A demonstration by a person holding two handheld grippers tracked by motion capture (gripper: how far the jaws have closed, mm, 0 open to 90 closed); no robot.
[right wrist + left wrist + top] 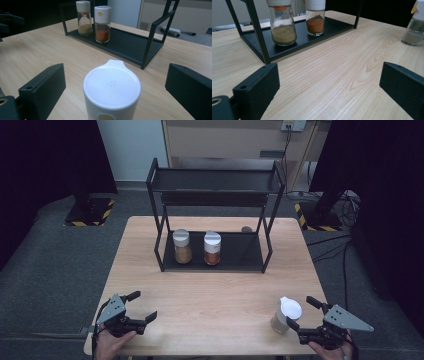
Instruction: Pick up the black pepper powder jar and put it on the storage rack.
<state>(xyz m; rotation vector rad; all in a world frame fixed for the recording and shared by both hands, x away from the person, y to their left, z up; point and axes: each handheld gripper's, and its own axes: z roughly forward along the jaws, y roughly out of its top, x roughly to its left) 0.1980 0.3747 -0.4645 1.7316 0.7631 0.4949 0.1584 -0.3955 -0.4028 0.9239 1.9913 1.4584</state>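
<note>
Light wooden table, grey carpet around. Left gripper near front-left edge, jaws wide apart, holding nothing. Right gripper front-right, jaws spread, white-capped glass spice jar between them, untouched. Bare wood mid-table. Farther: black metal two-tier rack, two jars on lower shelf.

Right gripper: jaws spread, white-capped jar standing between them.
Left gripper: jaws spread over bare table.
Rack: two jars, well beyond both jaws.
</note>
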